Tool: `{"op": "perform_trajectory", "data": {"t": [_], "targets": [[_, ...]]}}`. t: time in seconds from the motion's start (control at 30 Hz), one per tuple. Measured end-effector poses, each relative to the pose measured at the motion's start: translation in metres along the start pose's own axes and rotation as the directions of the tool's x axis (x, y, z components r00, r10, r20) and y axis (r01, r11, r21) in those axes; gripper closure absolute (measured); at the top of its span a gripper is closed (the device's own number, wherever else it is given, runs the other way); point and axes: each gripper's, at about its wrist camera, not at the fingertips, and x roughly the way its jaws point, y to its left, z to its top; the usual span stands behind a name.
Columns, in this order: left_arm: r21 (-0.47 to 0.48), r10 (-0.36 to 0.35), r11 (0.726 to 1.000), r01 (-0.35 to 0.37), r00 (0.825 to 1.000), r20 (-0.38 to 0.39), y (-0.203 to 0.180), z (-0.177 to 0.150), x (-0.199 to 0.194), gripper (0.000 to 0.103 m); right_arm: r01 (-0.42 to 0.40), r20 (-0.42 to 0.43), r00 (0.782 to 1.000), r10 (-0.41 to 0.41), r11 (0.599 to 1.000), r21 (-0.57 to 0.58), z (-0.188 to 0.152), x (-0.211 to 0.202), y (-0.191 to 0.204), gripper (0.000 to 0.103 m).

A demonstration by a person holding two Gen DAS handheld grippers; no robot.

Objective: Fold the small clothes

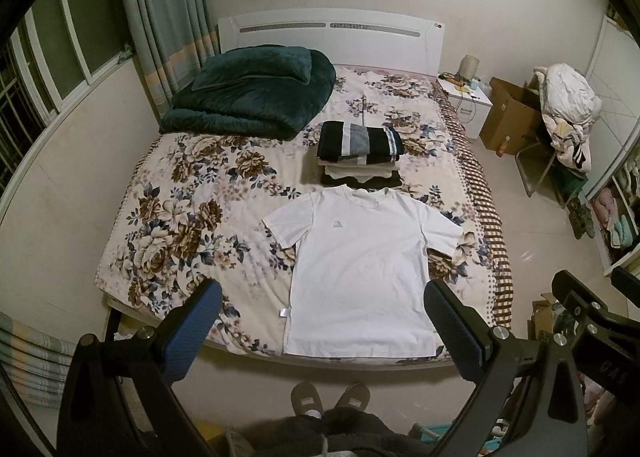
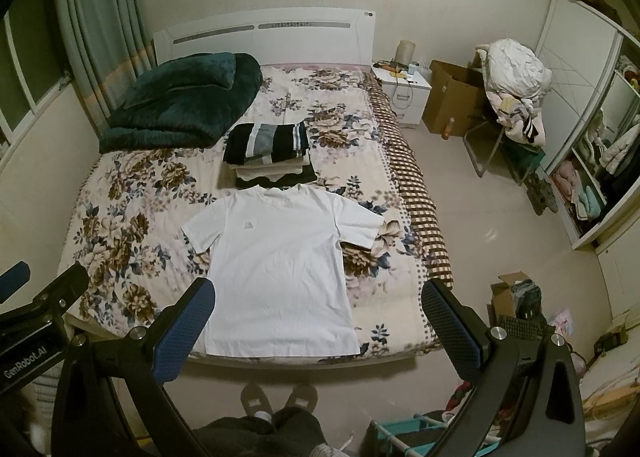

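A white T-shirt (image 1: pixel 360 257) (image 2: pixel 280 257) lies spread flat, face up, on the near half of the floral bedspread (image 1: pixel 180 217) (image 2: pixel 120 225), hem toward me and collar away. Just beyond its collar sits a stack of folded clothes (image 1: pixel 360 153) (image 2: pixel 268 153), topped by a black, grey and white striped piece. My left gripper (image 1: pixel 322 299) hangs open above the shirt's hem, holding nothing. My right gripper (image 2: pixel 318 297) is open too, high over the lower right part of the shirt, empty. Each gripper's body shows at the edge of the other's view.
A folded dark green blanket (image 1: pixel 248 93) (image 2: pixel 180 101) lies at the bed's far left by the white headboard (image 1: pixel 328 33). To the right stand a nightstand (image 2: pixel 404 93), a cardboard box (image 2: pixel 452 101) and a chair piled with laundry (image 2: pixel 516 89). A person's slippered feet (image 1: pixel 328 397) are at the bed's foot.
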Motion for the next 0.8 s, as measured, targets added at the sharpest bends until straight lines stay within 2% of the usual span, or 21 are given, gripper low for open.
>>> {"op": "perform_trajectory", "data": {"t": [0.57, 0.63, 0.8], "targets": [[-0.003, -0.004, 1.0, 0.004, 1.0, 0.006, -0.002, 0.002, -0.004, 0.0, 0.0, 0.008, 1.0, 0.0, 1.0, 0.003, -0.002, -0.001, 0.0, 0.0], [-0.001, -0.003, 1.0, 0.003, 1.0, 0.006, -0.014, 0.01, -0.003, 0.0, -0.001, 0.008, 1.0, 0.001, 1.0, 0.003, -0.002, -0.001, 0.0, 0.0], [-0.003, -0.002, 1.0, 0.002, 1.0, 0.007, -0.019, 0.012, -0.005, 0.0, 0.0, 0.01, 1.0, 0.0, 1.0, 0.001, -0.002, -0.003, -0.001, 0.0]]}}
